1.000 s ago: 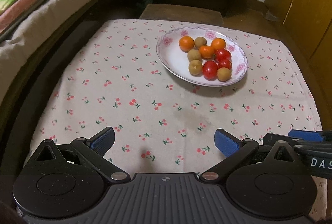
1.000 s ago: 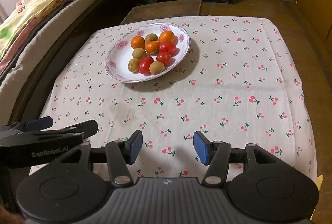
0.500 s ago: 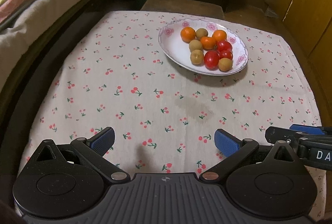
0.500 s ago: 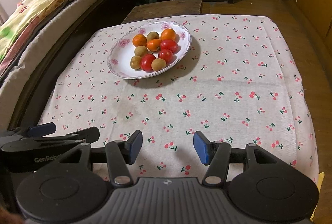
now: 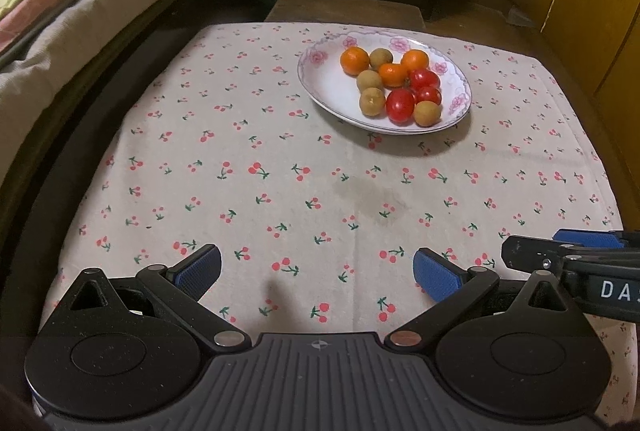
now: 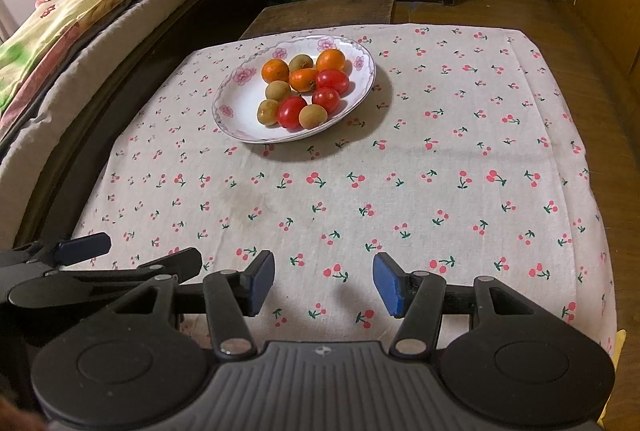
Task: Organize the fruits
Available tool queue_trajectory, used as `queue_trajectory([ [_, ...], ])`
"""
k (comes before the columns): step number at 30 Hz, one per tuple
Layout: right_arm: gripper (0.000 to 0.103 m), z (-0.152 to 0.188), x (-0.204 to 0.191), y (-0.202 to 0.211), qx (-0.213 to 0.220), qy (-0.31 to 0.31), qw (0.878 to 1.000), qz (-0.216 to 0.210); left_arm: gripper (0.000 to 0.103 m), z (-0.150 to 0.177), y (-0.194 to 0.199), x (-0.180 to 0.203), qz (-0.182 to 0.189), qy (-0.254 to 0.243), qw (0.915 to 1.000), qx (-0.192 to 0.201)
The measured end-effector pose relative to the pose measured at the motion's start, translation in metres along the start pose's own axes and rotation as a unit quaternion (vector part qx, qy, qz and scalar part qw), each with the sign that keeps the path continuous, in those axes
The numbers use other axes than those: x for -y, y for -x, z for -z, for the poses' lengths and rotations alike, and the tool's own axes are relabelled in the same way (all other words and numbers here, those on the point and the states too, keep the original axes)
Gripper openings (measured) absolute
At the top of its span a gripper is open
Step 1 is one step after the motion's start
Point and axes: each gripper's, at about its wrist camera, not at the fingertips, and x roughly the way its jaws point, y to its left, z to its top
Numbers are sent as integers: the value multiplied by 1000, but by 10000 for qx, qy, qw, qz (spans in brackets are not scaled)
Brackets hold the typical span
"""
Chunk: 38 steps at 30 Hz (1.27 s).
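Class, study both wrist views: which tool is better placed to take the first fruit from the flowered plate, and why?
Probably the left tool: its jaws stand wider, and the white flower-rimmed plate of mixed small fruits lies only slightly right of its line. The right tool, equally empty, sees it further left.

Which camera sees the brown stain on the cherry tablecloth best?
The left wrist view. The stain lies near the middle of that picture, straight ahead of the open left gripper, dark enough to trace. In the right wrist view the same stain sits off to the left and looks much fainter.
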Motion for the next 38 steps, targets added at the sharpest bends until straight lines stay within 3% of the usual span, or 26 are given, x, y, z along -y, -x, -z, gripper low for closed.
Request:
queue_trajectory([
  [38,55,8,-3,1,-70,50,9998,176,103,4,6,-1,-38,-39,9999,120],
])
